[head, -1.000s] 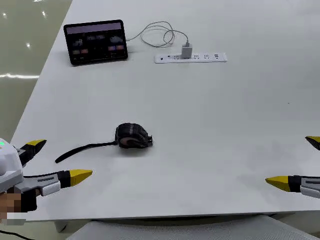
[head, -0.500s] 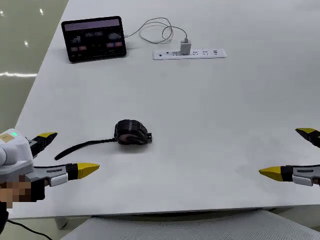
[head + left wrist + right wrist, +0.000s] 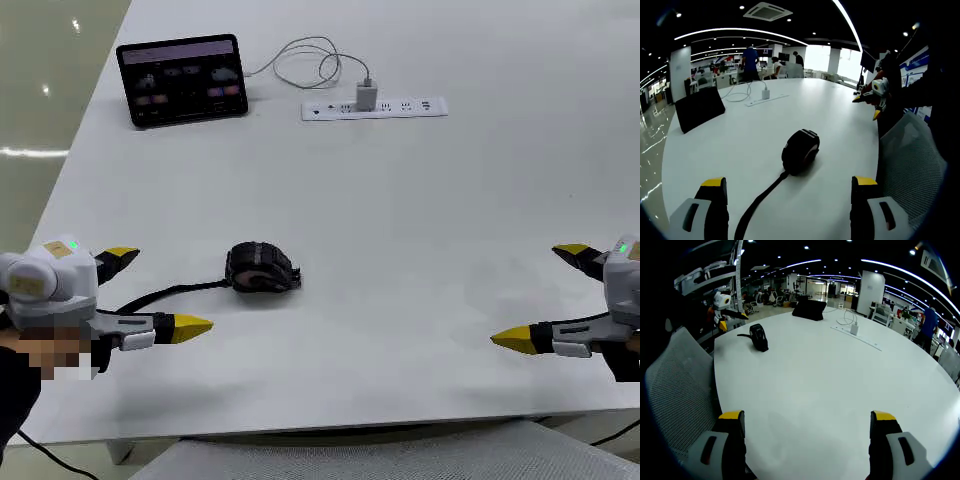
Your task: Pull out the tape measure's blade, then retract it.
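- near edge of the table (image 3: 400, 300), left side: left gripper (image 3: 165, 288) spread wide, empty, end of the strap (image 3: 160, 297) between its jaws; right gripper (image 3: 528, 294) spread too, well apart by the right edge.
- just beyond, left of middle: tape measure (image 3: 260, 268), blade in.
- probably hard, light, prone to skid; best pinched by the case, blade tip pulled with the other.
- left gripper view: case centred between jaws; head view adds tablet (image 3: 182, 80) and power strip (image 3: 375, 107) by the far edge.

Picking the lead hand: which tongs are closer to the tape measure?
The left tongs: the tape measure lies just ahead of them, its strap trailing back between their tips. The right tongs are far off across the table.
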